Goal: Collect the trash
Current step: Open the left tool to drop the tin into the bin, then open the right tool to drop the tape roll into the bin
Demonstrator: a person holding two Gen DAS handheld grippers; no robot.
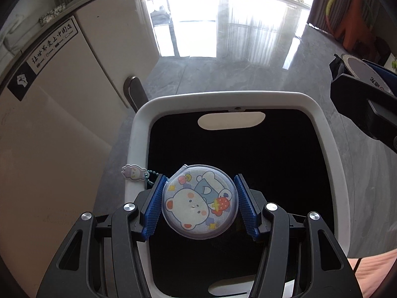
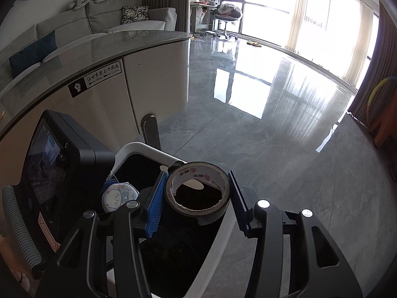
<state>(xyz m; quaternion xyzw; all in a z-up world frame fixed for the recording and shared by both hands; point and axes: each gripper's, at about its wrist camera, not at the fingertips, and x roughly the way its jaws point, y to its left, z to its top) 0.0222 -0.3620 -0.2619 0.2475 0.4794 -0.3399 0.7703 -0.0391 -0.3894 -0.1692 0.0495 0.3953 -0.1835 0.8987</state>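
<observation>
Left gripper [image 1: 200, 203] half-spread, blue pads clamping round cartoon pouch [image 1: 200, 200] at rim; soft, light, dangling charm may snag. Right gripper [image 2: 196, 198] grips tape roll [image 2: 197, 193] across diameter; stiff, light, probably secure. Both above white bin [image 1: 330, 154].

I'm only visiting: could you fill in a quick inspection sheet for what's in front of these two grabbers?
Surface: glossy grey floor.
Job's things: white bin, open, dark inside; round cartoon pouch; black tape roll.
Clutter: nothing seen.
Grippers: left gripper shut on the pouch above the bin; right gripper shut on the tape roll at the bin's edge.
Cables: nothing seen.
Surroundings: white cabinet, sofa, bright windows.
</observation>
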